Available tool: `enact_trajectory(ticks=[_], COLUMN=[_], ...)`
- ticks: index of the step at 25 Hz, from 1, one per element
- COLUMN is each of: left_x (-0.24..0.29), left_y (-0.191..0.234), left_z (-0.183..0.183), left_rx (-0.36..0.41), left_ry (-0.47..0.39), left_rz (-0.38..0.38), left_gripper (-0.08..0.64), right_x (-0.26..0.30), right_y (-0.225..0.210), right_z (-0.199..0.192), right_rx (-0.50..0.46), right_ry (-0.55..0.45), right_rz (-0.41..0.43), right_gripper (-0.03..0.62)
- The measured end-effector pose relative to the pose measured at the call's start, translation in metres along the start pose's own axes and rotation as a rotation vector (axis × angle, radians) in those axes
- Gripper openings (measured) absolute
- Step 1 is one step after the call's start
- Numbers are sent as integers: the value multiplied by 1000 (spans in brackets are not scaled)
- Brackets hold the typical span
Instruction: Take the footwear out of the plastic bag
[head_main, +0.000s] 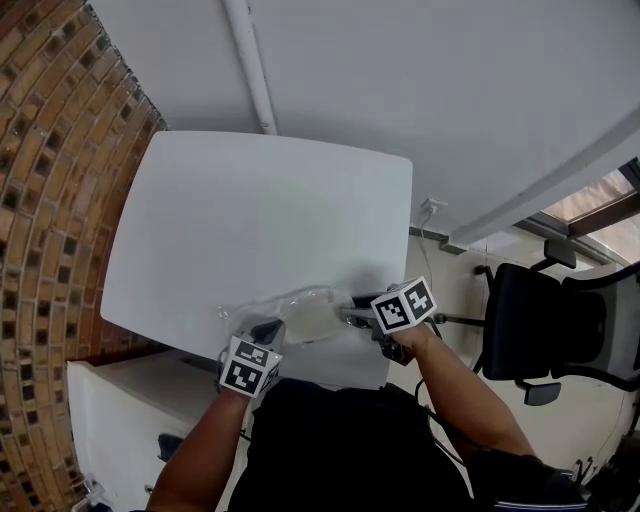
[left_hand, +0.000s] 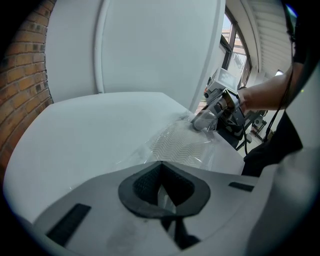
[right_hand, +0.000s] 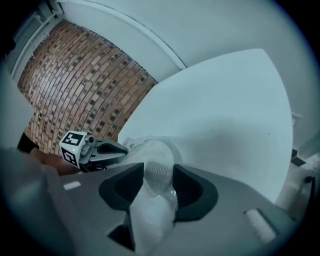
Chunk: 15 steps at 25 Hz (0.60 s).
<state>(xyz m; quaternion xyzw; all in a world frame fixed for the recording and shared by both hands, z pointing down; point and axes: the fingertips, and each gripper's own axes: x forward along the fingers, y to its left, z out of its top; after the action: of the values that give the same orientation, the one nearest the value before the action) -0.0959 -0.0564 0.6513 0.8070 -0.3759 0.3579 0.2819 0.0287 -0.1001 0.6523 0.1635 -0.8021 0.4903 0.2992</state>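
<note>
1. Head view: a smooth white table (head_main: 250, 200) with rounded corners stands against a rough brick wall (head_main: 50, 150). A black office chair (head_main: 550, 320) sits off to its right.
2. Near the table's front edge lies a clear plastic bag (head_main: 305, 308). It is glossy and wrinkled, and it runs between the two grippers.
3. The footwear (left_hand: 177, 142) is inside the bag. In the left gripper view it is a pale, flat piece whose sole shows fine zigzag ribbing through the film.
4. The left gripper (left_hand: 161, 189) has its dark, ribbed pads clenched together. A thin fold of the bag's film is pinched in the narrow slit between them.
5. The right gripper (right_hand: 159, 176) has its jaws spread wide. The rounded end of the bagged footwear stands between the textured black pads and fills the gap from one to the other. It shows no dent or squeeze, so the jaws read as released around it.
6. Both gripper bodies are matte grey with softly curved shells. Each carries a cube with black-and-white square markers.
7. Seen from above, the left gripper is at the bag's near-left end and the right gripper at its right end, both over the table's front edge.
</note>
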Motion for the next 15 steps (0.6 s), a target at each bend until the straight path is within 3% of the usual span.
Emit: enact_trajectory(ticks=[5,10,15], left_x=[-1,-2,-3], left_y=[1,0,0], left_z=[1,2,3], left_rx=[-5,-13,-29], left_ry=[-18,-28,-51], left_rz=[-10,-10,-21], left_gripper=[6,6,6], right_x=[3,1,-21], right_y=[-5,-2,15], right_z=[0,1,14], right_rx=[45,27,76], right_ry=[3,-7,-142], right_rz=[-8,-23,82], right_gripper=[161,155,77])
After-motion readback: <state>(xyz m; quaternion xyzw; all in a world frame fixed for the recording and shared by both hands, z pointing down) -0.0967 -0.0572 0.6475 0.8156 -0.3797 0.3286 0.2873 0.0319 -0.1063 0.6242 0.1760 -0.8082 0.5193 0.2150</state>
